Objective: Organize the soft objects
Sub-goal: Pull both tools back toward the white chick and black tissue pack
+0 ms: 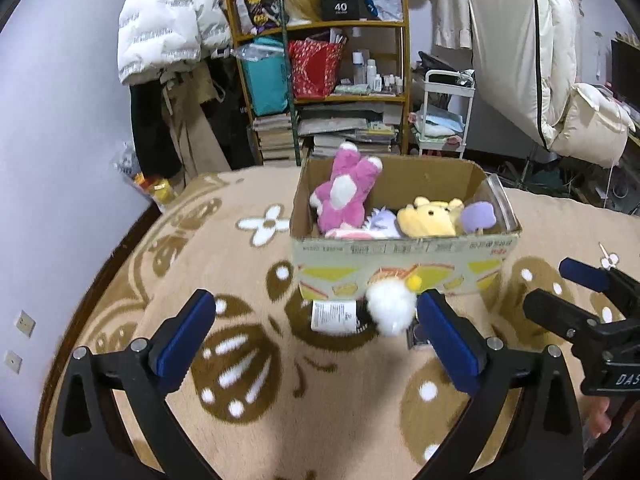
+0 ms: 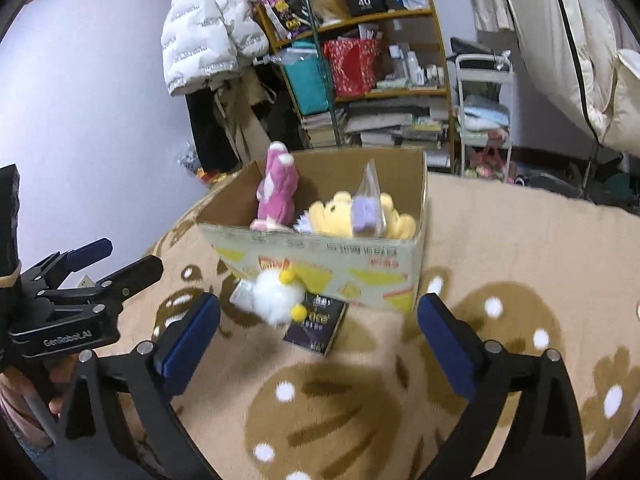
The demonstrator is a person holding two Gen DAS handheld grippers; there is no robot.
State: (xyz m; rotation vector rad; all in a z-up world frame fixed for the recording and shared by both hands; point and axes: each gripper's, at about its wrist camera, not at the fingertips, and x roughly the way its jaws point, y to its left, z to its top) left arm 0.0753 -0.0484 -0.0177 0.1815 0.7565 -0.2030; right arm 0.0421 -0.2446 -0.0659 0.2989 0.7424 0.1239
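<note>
1 white fluffy toy (image 1: 392, 307) with small yellow pompoms lies on the patterned blanket (image 1: 240, 360) just in front of the cardboard box (image 1: 400, 264), beside a white tag (image 1: 334, 316) and a dark booklet (image 2: 316, 326). The box already holds a pink plush (image 1: 344, 192), a yellow bear (image 1: 430, 218) and a purple piece (image 1: 478, 216). The left gripper (image 1: 316, 336) hangs with its jaws spread wide and holding nothing, the toy just ahead between them. The right gripper (image 2: 320, 340) is likewise wide apart and empty. The white toy looks light, soft and squashy, so it should compress under a pinch; its round middle seems the best hold, since the pompoms and long fur could slip free.
</note>
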